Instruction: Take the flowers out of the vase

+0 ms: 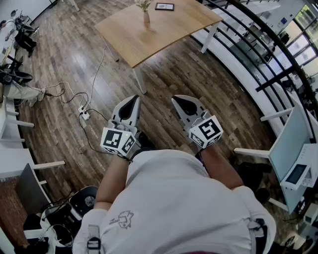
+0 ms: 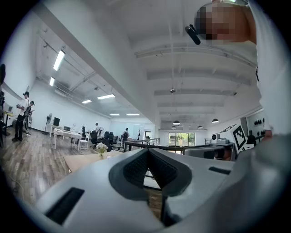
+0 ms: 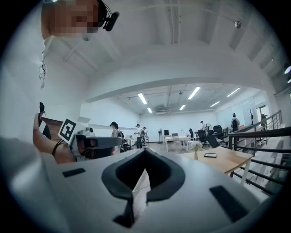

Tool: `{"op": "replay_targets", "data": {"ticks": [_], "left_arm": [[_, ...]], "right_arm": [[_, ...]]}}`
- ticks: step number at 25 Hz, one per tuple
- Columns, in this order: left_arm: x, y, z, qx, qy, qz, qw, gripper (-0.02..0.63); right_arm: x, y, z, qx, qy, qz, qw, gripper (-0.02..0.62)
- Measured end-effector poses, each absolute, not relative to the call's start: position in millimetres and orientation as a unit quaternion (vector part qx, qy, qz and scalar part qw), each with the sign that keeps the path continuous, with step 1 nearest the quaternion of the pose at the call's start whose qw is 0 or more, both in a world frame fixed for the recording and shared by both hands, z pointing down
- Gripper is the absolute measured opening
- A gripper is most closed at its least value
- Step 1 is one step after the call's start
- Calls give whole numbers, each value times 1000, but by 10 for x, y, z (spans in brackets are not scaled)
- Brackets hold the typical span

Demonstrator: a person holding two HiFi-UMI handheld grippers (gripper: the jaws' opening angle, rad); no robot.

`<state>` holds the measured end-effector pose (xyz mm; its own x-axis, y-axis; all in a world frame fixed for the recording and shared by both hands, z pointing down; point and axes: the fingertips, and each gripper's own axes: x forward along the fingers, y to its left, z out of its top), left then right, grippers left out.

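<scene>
A small vase (image 1: pixel 146 19) with pale flowers (image 1: pixel 143 5) stands on a light wooden table (image 1: pixel 164 30) far ahead of me. Both grippers are held level near my body, well short of the table. My left gripper (image 1: pixel 133 99) has its jaws together with nothing between them, and my right gripper (image 1: pixel 178 99) is shut and empty too. In the left gripper view the flowers (image 2: pixel 102 147) show small, left of the closed tips (image 2: pixel 148 150). From the right gripper view the vase (image 3: pixel 196 156) sits right of the closed tips (image 3: pixel 144 150).
A dark flat frame (image 1: pixel 164 6) lies on the table beside the vase. A power strip (image 1: pixel 84 114) with trailing cables lies on the wood floor at the left. A black railing (image 1: pixel 258 44) runs along the right. White desks, chairs and several people stand in the distance.
</scene>
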<state>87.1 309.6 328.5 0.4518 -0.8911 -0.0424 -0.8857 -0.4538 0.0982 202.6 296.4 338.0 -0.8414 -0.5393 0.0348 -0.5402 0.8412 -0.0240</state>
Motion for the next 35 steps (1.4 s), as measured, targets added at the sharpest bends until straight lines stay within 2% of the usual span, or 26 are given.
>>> {"op": "replay_targets", "data": {"ticks": [16, 35], "left_arm": [[651, 2892, 3471, 859, -507, -36, 61, 5], [-756, 1978, 3548, 855, -514, -23, 60, 4]], "right_arm": [[1822, 2789, 3461, 302, -953, 32, 14, 5], [403, 1701, 3623, 291, -955, 50, 28, 5]]}}
